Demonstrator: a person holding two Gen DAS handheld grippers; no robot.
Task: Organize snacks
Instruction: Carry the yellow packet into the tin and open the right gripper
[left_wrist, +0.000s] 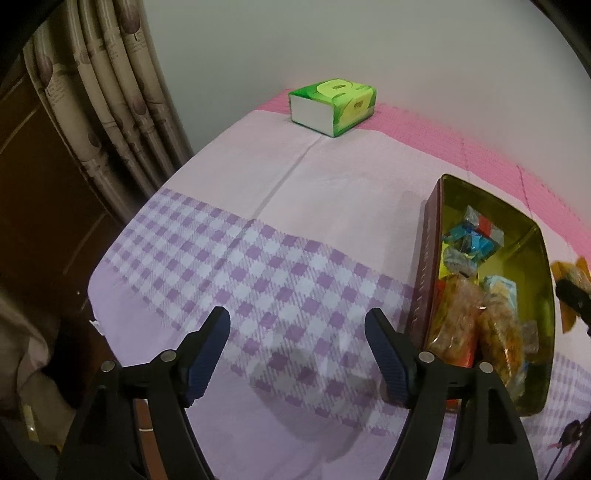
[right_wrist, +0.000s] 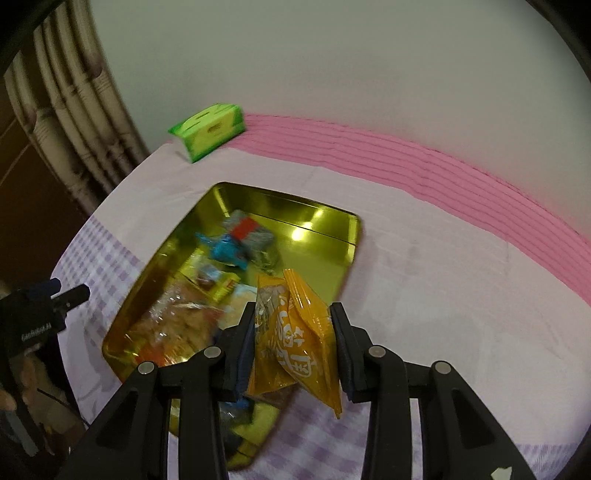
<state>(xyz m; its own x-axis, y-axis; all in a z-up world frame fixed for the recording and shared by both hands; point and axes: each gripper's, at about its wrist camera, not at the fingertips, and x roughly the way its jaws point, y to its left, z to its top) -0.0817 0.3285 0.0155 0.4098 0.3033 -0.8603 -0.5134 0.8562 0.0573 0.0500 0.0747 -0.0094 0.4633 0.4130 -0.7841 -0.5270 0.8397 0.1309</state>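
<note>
Snack packets (left_wrist: 476, 306) lie in the tin (left_wrist: 543, 280), tissue pack (left_wrist: 332, 105) behind it.

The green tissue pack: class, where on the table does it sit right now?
The green tissue pack sits at the table's far edge, by the wall and near the curtain, well beyond the gold tin of snacks.
</note>
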